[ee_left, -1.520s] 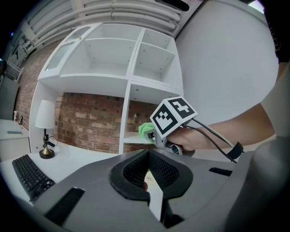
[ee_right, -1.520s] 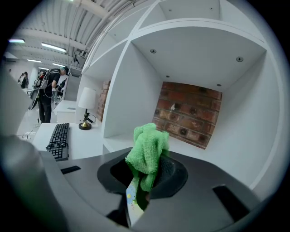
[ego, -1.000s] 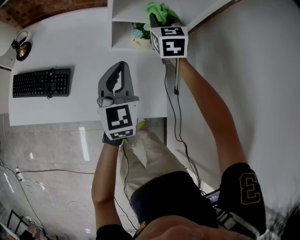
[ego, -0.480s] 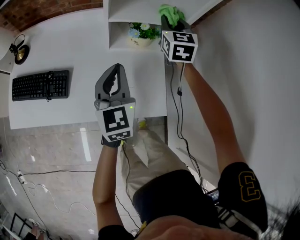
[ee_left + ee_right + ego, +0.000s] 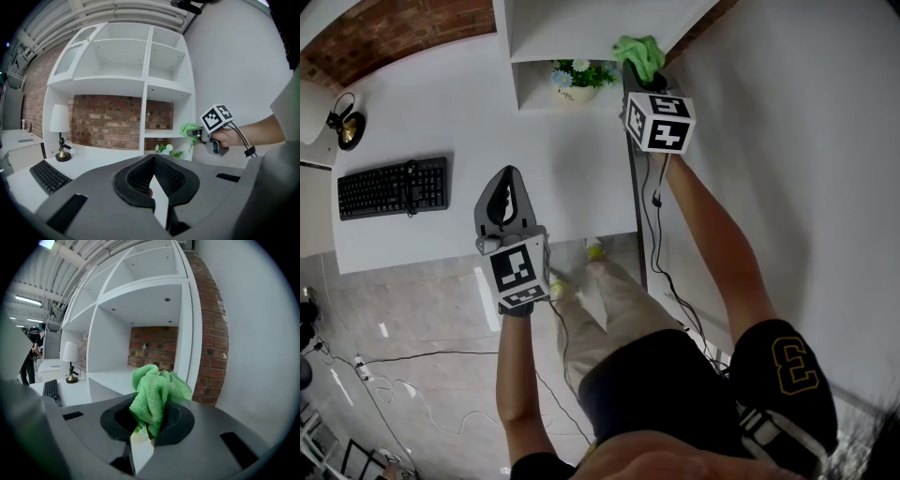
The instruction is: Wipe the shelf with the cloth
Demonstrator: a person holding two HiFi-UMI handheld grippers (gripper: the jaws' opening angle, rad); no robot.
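Now right gripper (image 5: 151, 420), pinching green cloth (image 5: 152, 394), has eased back off the shelf unit (image 5: 140, 296); left gripper (image 5: 152, 159), jaws together, empty, dropped farther from it. Stroke seemingly over.

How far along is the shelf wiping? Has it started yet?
Done: the green cloth is clamped in the jaws of the right gripper. In hand: it is held up in front of the white shelf, apparently not touching it. Left: the wiping itself. The left gripper hangs shut and empty.
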